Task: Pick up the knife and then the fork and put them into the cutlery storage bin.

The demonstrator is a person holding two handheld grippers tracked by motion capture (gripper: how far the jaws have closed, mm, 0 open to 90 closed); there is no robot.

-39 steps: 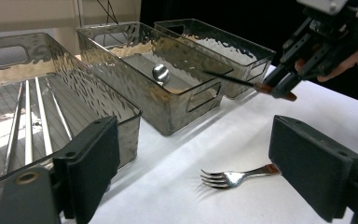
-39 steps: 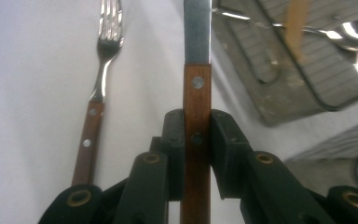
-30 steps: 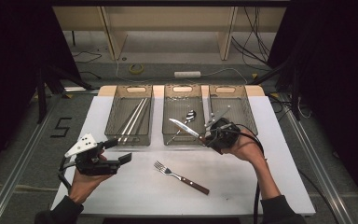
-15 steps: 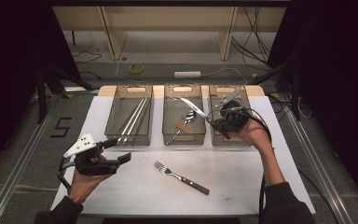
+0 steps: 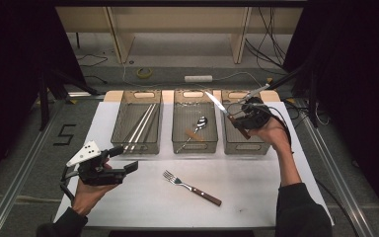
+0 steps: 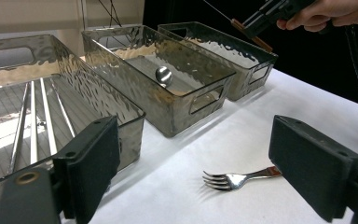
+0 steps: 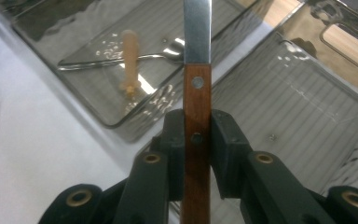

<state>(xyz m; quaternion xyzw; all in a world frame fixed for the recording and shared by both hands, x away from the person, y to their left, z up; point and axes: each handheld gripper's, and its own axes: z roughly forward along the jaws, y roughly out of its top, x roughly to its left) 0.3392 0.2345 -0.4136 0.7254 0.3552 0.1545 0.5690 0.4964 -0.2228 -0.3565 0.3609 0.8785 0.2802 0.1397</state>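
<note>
Moved: right gripper has carried the wooden-handled steel table knife from over the middle bin to above the right-hand clear ribbed plastic bin.
Middle bin: holds a steel spoon and, it seems, a small wooden stick.
Right grip: jaws clamped on the knife's handle, blade pointing up-left.
Left gripper: jaws wide apart, holding nothing, steady above the white tabletop.
Wooden-handled fork: lying on the tabletop.

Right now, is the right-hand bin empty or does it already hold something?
Empty: the right bin shows only its bare ribbed floor. The knife is clamped in the right gripper above it.
</note>
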